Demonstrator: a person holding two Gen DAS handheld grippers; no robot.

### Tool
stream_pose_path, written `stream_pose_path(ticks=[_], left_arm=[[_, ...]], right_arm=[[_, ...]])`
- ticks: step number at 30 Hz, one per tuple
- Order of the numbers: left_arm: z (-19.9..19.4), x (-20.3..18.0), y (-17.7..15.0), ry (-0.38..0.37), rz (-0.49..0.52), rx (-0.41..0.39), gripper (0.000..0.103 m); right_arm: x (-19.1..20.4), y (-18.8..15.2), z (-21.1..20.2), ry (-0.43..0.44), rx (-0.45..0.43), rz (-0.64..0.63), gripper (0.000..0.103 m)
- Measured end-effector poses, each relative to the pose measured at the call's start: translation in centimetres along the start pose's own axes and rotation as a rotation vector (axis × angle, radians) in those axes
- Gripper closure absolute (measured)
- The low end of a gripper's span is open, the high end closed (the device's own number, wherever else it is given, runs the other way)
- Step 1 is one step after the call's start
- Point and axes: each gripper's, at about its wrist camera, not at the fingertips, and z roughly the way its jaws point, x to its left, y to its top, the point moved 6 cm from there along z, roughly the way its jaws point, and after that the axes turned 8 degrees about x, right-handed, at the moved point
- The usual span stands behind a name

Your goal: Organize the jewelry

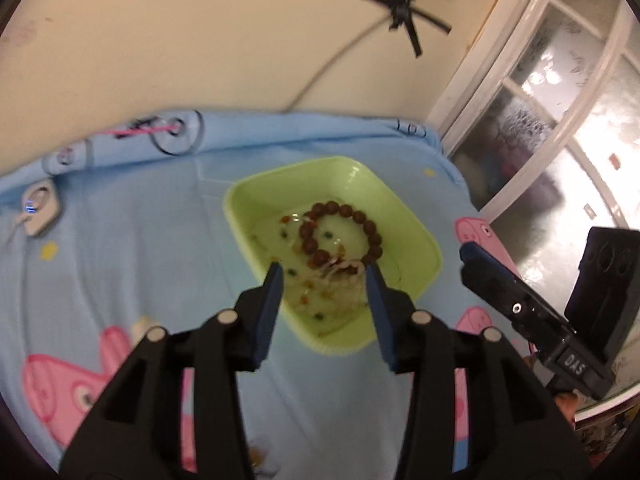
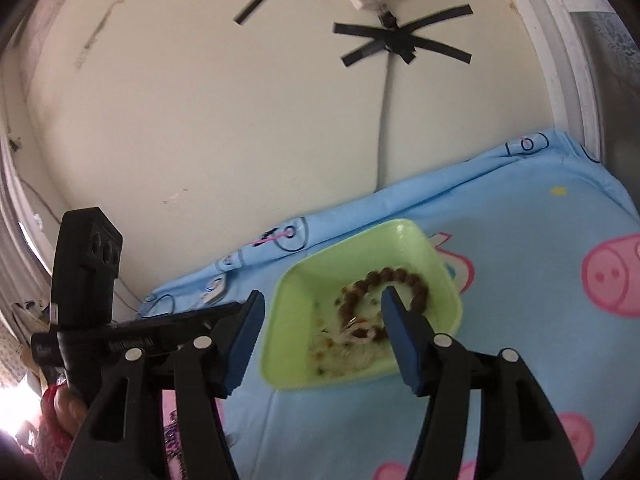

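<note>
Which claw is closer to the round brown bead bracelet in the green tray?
Left, probably. The left gripper hangs just before the brown wooden bead bracelet in the green plastic tray; the right gripper sits slightly farther back.

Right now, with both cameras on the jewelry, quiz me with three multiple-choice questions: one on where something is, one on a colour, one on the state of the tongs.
1. Where does the brown bead bracelet lie?
A. on the blue cloth beside the tray
B. inside the green tray
C. between the left tongs' fingers

2. What colour is the tray?
A. light green
B. white
C. pink

3. How do the left tongs and right tongs stand?
A. both shut on the bracelet
B. left shut, right open
C. both open, holding nothing

Answers:
1. B, since the bracelet curls on the tray floor among smaller pieces.
2. A, since its rim and walls show light green against the blue cloth.
3. C, since in each wrist view the blue fingers stand wide apart with nothing between them.
</note>
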Motion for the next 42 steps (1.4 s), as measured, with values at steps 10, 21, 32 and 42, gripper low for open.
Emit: stream_pose_path(ticks=[10,21,32,42], left_arm=[[-9.0,9.5,-12.2,0.132,-0.108,-0.124,0.062],[-10.9,14.5,-20.1,0.096,-0.243,-0.119,0.062],[-11.0,13.1,-20.2,0.133,-0.173,-0.111,0.062],[-7.9,8.0,-18.6,0.093,-0.037,-0.059,0.062]], right_arm=[[7.7,-11.0,4.4,0.171,0.316,-0.147,0.102],[14.9,-17.3,8.3,0.089,0.496,-0.458,0.103],[8.8,-15.8,3.9,-0.057,0.374,-0.377,0.103],[-5.1,-11.9,-7.5,-0.304,0.146,-0.072,0.103]])
